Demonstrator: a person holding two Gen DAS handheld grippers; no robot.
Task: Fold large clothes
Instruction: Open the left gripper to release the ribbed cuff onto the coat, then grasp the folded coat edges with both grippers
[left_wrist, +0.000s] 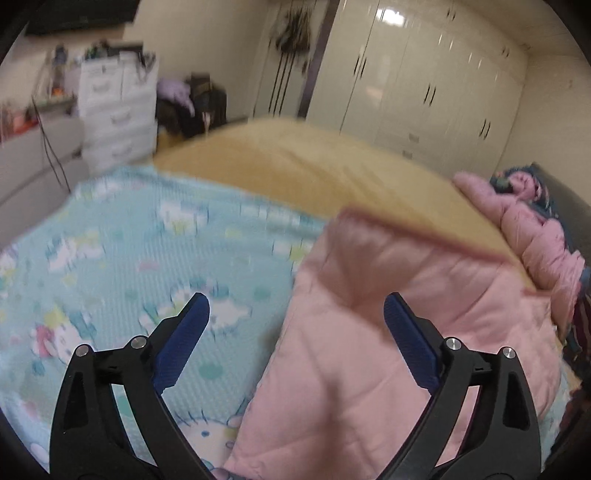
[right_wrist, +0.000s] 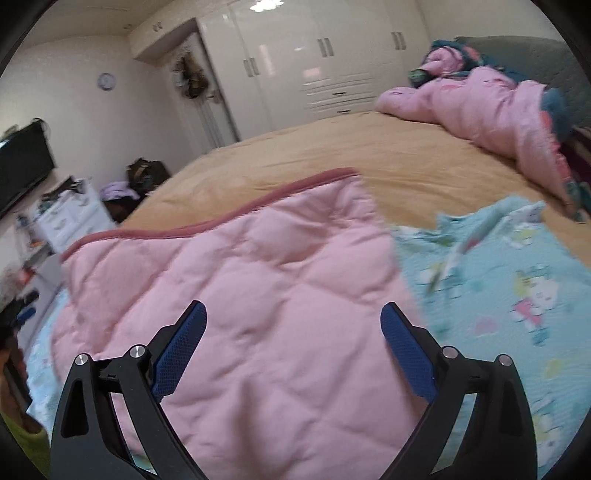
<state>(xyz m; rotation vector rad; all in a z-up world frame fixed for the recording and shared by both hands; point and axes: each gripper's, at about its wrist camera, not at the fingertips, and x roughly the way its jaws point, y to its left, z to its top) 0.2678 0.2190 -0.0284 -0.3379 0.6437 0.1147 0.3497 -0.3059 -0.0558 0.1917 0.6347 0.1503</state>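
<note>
A large quilt lies on the bed, light blue with cartoon print on one face (left_wrist: 122, 254) and pink quilted on the other. A pink flap (left_wrist: 399, 332) is folded over the blue face, with a darker pink trim along its far edge (right_wrist: 207, 225). The same flap fills the middle of the right wrist view (right_wrist: 258, 295), blue face to its right (right_wrist: 498, 288). My left gripper (left_wrist: 295, 314) is open and empty above the flap's left edge. My right gripper (right_wrist: 293, 317) is open and empty above the pink flap.
The bed has a tan sheet (right_wrist: 369, 155). A crumpled pink jacket (right_wrist: 487, 107) lies near the dark headboard (right_wrist: 535, 55). White wardrobes (right_wrist: 314, 62) line the far wall. A white drawer unit (left_wrist: 114, 107) and a TV (right_wrist: 22, 162) stand beside the bed.
</note>
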